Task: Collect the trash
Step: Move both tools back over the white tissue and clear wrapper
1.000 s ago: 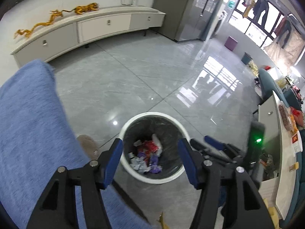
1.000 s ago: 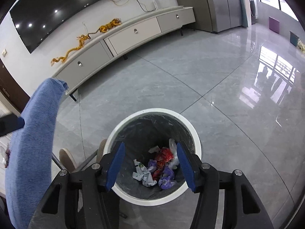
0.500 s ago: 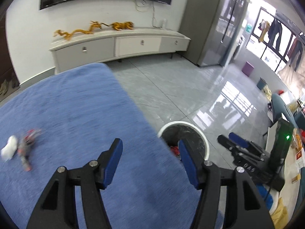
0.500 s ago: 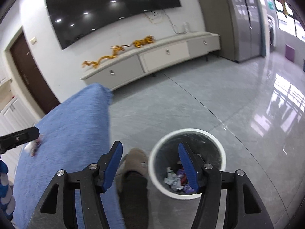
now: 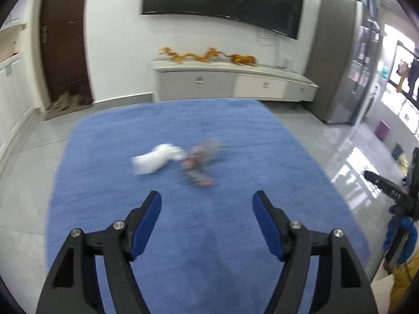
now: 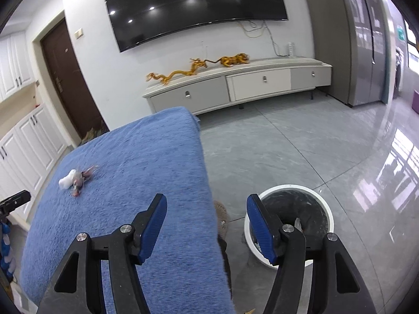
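A fuzzy, matt blue cloth [image 6: 146, 183] covers the tabletop. On it lie a crumpled white paper wad [image 5: 154, 161] and a blurred, shiny-looking wrapper [image 5: 200, 162]. The grey floor tiles [image 6: 301, 151] are glossy and mirror the windows. The white bin [image 6: 289, 225] looks like smooth plastic with a black film liner.

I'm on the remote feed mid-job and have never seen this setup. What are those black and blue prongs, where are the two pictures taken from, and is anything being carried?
They are two handheld grippers, one per hand, each with a camera looking along its fingers. The left gripper faces a blue cloth-covered surface bearing white crumpled trash and a blurred colourful wrapper. The right gripper sees the same cloth, with the white-rimmed bin on the floor. Both are empty; the left's jaws are opening.
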